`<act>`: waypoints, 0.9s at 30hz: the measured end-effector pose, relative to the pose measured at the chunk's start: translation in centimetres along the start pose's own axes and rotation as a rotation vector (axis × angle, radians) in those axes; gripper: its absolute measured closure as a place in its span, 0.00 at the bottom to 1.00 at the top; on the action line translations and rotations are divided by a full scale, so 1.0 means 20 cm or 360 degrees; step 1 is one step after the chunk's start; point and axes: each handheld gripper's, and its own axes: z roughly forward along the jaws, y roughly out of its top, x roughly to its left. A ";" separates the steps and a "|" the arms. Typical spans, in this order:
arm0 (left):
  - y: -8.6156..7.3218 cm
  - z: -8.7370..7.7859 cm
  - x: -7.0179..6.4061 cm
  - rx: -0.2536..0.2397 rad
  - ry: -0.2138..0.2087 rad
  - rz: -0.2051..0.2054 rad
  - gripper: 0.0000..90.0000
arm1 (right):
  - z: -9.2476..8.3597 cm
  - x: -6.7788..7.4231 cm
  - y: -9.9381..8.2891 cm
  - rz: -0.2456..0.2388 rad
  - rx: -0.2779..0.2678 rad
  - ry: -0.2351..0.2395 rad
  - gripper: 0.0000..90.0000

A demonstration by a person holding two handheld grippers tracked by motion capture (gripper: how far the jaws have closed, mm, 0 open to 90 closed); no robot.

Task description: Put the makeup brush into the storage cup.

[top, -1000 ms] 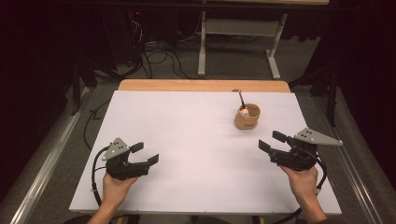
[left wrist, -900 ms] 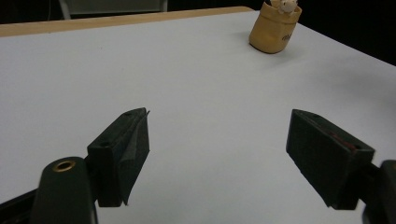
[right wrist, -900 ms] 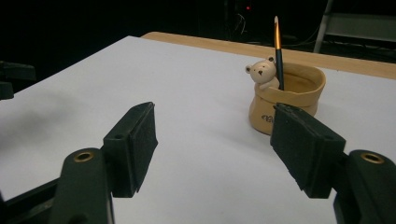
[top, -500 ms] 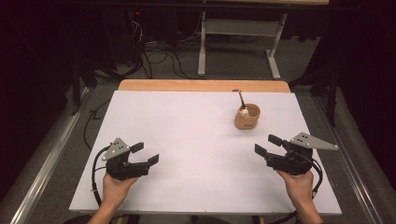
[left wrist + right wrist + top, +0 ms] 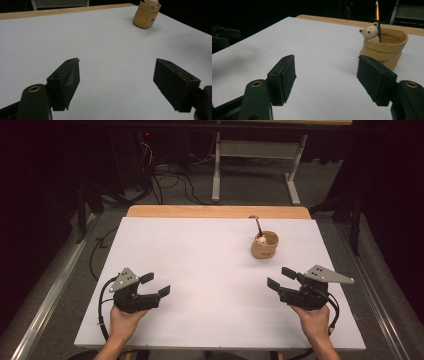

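nearby, left gripper [image 5: 156, 284] low over white table [image 5: 200, 270] front-left, jaws wide, empty. right gripper [image 5: 281, 280] front-right, jaws wide, empty. farther back right, tan pot [image 5: 264, 246] upright with bear figure [image 5: 370, 32] at rim, pen [image 5: 377, 17] standing inside.

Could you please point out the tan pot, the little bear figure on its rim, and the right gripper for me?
tan pot [image 5: 387, 53]: right gripper view, on its front wall.
bear figure [image 5: 370, 32]: right gripper view, on its head.
right gripper [image 5: 280, 278]: high view, midway between its open fingertips.
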 end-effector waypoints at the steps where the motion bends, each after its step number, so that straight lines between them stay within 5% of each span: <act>1: 0.00 0.00 0.00 -0.0001 0.0000 -0.0001 0.24 | 0.00 0.00 0.00 -0.0004 0.0003 0.0001 0.37; 27: 0.00 0.00 0.00 -0.0001 -0.0003 0.0003 0.24 | 0.06 0.00 -0.05 -0.0023 0.0058 -0.0032 0.36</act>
